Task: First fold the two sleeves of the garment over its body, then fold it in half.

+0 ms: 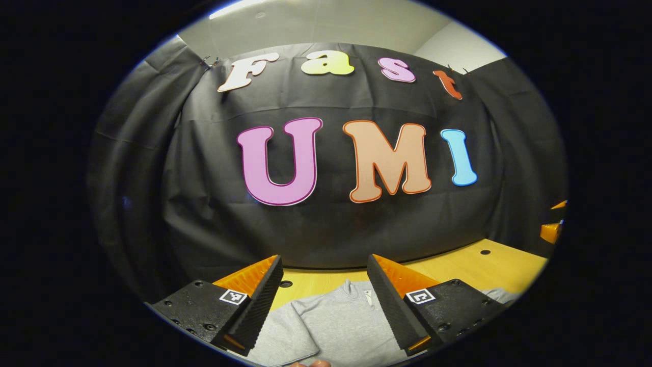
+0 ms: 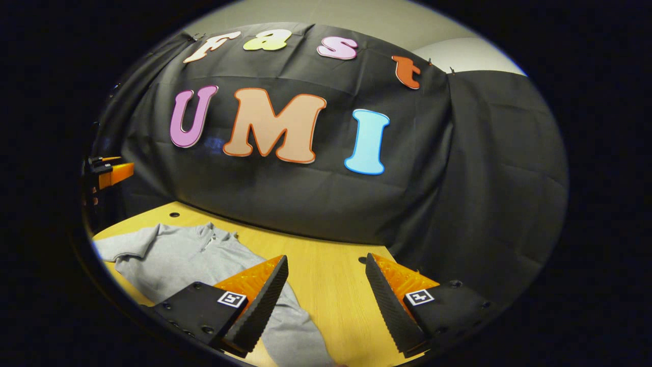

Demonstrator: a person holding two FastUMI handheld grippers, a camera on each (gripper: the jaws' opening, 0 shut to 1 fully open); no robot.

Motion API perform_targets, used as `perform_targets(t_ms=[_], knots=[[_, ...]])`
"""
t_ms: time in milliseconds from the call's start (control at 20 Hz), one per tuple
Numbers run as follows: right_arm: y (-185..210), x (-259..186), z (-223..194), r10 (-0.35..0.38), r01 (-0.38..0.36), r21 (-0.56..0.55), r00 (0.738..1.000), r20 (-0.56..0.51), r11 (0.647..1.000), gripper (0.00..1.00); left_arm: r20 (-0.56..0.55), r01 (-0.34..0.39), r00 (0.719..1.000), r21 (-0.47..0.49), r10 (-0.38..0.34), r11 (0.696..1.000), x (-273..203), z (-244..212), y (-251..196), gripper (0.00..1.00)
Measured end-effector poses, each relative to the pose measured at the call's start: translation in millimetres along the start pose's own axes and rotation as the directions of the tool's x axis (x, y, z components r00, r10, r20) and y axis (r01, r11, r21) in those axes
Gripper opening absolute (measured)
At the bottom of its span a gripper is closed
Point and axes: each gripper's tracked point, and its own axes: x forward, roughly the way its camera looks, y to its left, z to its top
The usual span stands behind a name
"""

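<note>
A grey garment [image 1: 338,318] lies spread flat on the wooden bench [image 2: 326,270], collar toward the black cloth wall [image 2: 316,193]. The left gripper [image 1: 325,285] hangs above its body, fingers spread apart and empty. The right gripper [image 2: 326,285] hangs beside one sleeve [image 2: 298,331], fingers likewise apart, gripping nothing.

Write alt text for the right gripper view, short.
The right gripper, open and holding nothing, hangs above a wooden table. A grey collared garment lies flat on the table to its left, one sleeve running under the left finger; black cloth walls the booth behind.
</note>
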Motion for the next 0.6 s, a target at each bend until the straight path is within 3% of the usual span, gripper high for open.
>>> perform_targets(t_ms=[300,600], knots=[[-25,-27,-55,-0.028,0.025,-0.022,0.992,-0.122,0.999,0.97,-0.008,0.040,0.999,-0.003,-0.040,0.999,6,-2,-21,0.95],[-34,-57,-121,-0.005,0.001,-0.014,0.956,-0.293,1.000,0.98,-0.012,0.061,0.998,-0.010,-0.061,0.998,7,-6,-35,0.95]])
